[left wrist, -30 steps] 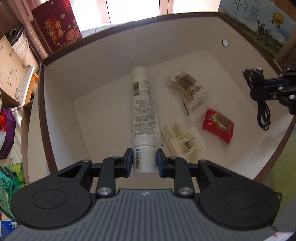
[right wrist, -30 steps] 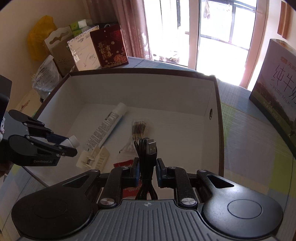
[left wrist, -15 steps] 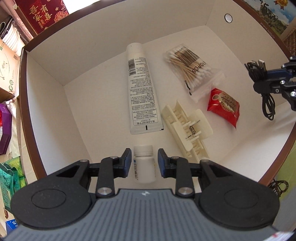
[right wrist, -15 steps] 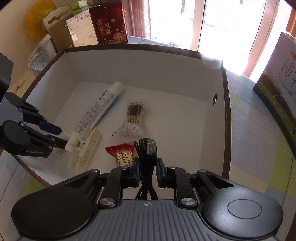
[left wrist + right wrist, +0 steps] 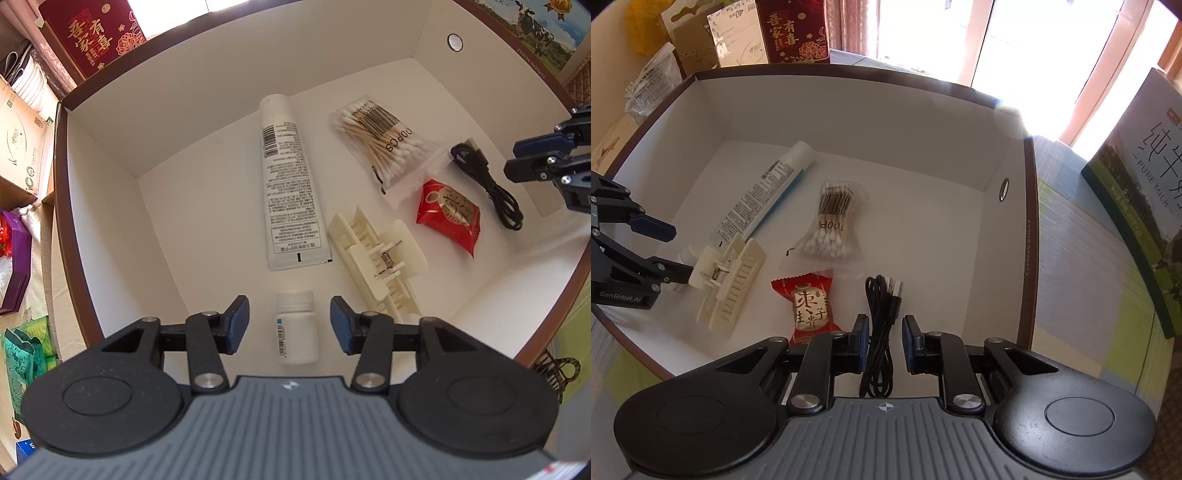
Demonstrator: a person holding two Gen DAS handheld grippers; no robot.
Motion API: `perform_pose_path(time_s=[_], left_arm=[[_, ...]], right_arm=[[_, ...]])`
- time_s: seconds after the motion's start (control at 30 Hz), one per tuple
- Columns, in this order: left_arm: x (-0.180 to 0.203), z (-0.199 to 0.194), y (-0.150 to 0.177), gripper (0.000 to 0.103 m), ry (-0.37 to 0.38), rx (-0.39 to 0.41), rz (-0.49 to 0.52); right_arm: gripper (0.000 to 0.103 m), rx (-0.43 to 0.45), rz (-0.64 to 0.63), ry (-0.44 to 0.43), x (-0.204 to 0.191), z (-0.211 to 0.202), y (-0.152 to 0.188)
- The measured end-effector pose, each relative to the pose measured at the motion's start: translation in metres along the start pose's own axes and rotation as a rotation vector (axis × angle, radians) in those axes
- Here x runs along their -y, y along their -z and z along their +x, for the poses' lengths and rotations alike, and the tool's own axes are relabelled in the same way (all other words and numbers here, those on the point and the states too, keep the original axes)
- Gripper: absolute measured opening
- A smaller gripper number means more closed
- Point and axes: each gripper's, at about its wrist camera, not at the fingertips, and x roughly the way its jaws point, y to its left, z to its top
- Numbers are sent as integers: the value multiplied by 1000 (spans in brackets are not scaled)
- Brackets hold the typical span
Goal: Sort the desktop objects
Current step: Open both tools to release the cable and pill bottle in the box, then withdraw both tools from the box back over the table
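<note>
While both grippers' jaws were opening, the left gripper (image 5: 289, 323) flanked one bottle (image 5: 296, 328) untouched, and the right gripper (image 5: 882, 343) likewise flanked one cable (image 5: 881, 325). Inside the box (image 5: 221, 92) also lay one tube (image 5: 288, 184) at 12 o'clock from the bottle, one swab bag (image 5: 384, 142), one clip (image 5: 376, 258) and one red sachet (image 5: 448, 212).

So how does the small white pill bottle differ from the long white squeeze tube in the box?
The small white pill bottle is short and round with a ribbed cap; the long white squeeze tube is much longer, flattening to a crimped end. The bottle lies between the opening pads of the left gripper, untouched; the tube lies clear, farther into the box. Both are white, barcoded, lying down.
</note>
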Motion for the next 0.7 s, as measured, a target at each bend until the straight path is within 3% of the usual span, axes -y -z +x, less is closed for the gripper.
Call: perform_pose_path(time_s=[0.03, 0.17, 0.27, 0.37, 0.43, 0.7], left_arm=[[1, -1, 0, 53, -2, 3, 2], [6, -4, 0, 67, -2, 12, 3], [10, -6, 0, 74, 2, 13, 3], [12, -10, -1, 76, -4, 21, -9], [12, -12, -1, 77, -3, 27, -17], [16, -20, 1, 80, -5, 67, -51]], right_arm=[[28, -2, -1, -8, 0, 0, 0], [46, 9, 6, -52, -1, -4, 1], [65, -3, -14, -91, -8, -5, 2], [79, 5, -35, -92, -16, -7, 4], [94, 14, -35, -73, -19, -9, 5], [101, 54, 12, -87, -13, -18, 7]])
